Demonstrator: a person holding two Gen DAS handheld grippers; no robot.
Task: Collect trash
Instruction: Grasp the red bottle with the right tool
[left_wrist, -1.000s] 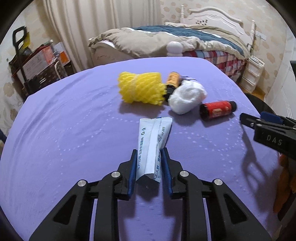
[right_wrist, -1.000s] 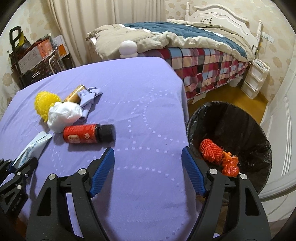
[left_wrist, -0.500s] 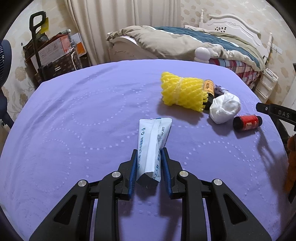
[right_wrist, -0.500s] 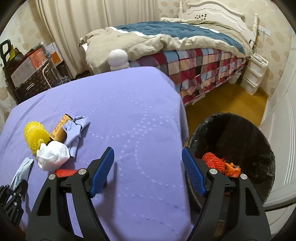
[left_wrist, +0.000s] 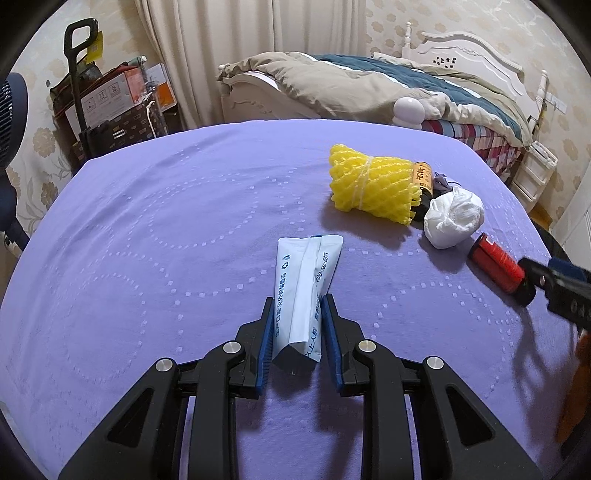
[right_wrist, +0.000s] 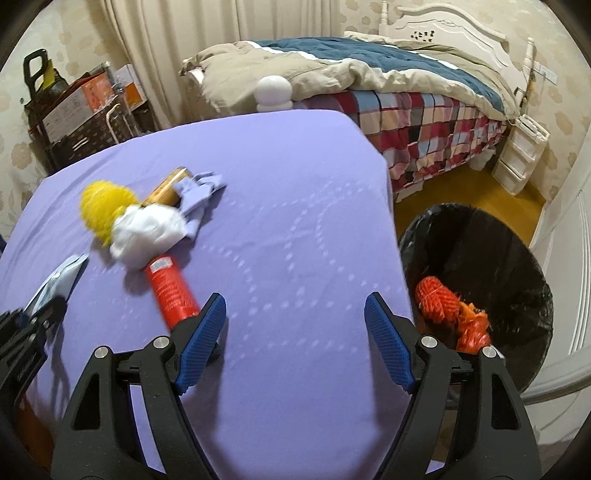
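Your left tongs (left_wrist: 297, 314) angle down, clamping the white packet (left_wrist: 304, 291) — right tongs (right_wrist: 295, 317) opening, empty, red bottle (right_wrist: 171, 290) just left.

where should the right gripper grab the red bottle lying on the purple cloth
Grip the red bottle across the middle of its round body, coming down from above with the pads on its long sides. It lies flat, bare toward the right gripper, whose jaws are opening; its far end touches the white wad.
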